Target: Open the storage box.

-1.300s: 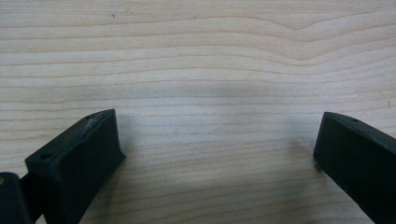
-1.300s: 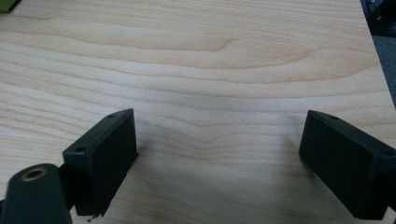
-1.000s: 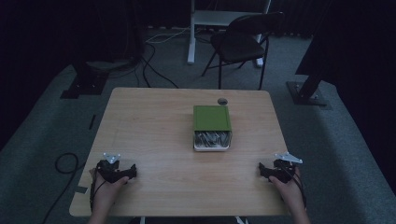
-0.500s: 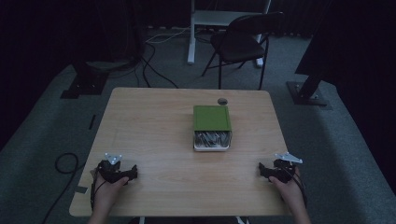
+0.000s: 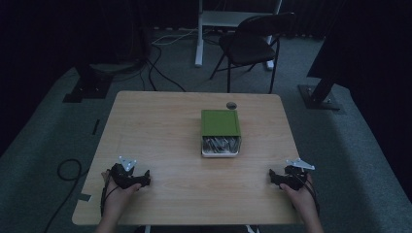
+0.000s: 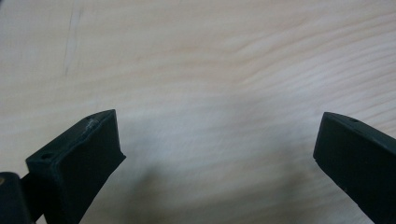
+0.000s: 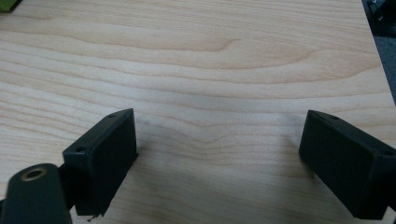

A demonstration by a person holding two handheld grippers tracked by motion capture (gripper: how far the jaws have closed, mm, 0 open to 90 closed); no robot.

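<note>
High view: nothing has shifted; both grippers idle at the frame's lower corners.
Left hand-held gripper [image 5: 130, 177] and right hand-held gripper [image 5: 287, 178] rest spread on the bench [image 5: 160, 131], well apart from the green box [image 5: 220, 123]; work not begun.

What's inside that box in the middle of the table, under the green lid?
The white box holds a pile of greyish, metallic-looking pieces, too small to identify. The green lid covers most of the box, so whatever lies under it is hidden.
</note>
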